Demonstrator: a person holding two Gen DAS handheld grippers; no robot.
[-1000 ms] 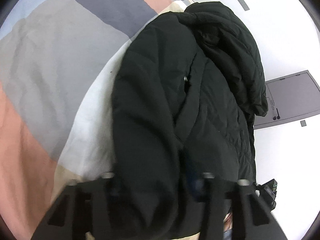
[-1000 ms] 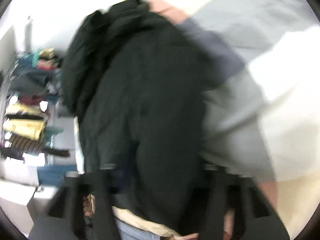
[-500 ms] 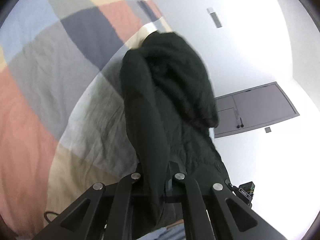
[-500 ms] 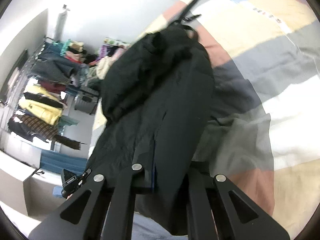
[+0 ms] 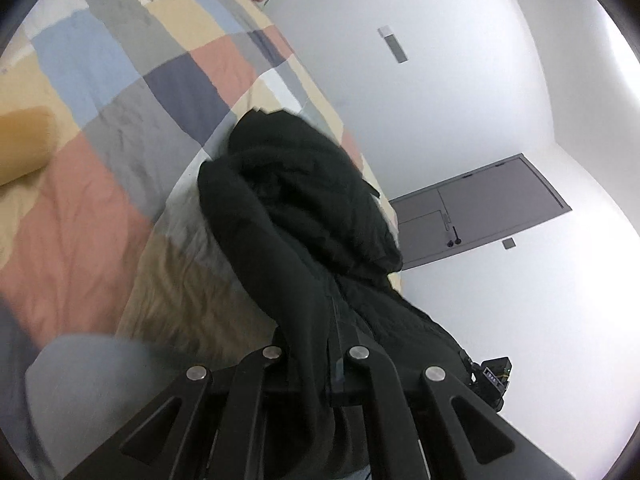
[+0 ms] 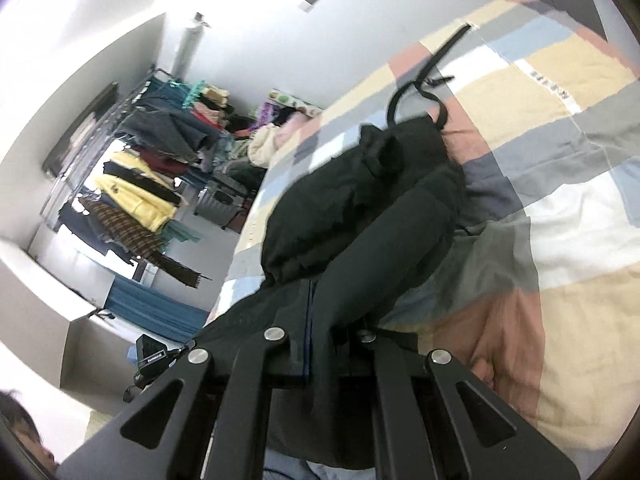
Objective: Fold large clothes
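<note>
A large black padded hooded jacket (image 5: 304, 216) lies partly on a bed with a colourful patchwork cover (image 5: 120, 120), its near end lifted. My left gripper (image 5: 314, 354) is shut on the jacket's near edge, cloth pinched between the fingers. In the right wrist view the same jacket (image 6: 380, 208) stretches away, hood bunched at the far end. My right gripper (image 6: 320, 334) is shut on the jacket's other near edge. Both hold it raised above the bed (image 6: 560, 160).
A yellow pillow (image 5: 24, 144) lies at the bed's left. A grey door (image 5: 480, 208) is in the white wall. A rack of hanging clothes (image 6: 132, 168) and a grey suitcase (image 6: 220, 200) stand beyond the bed. A black strap (image 6: 424, 80) lies past the hood.
Both grippers closed on the jacket's near edge and lifted it, pulling back. The jacket, lying spread before, now hangs narrowed from the grippers, more bed showing.
</note>
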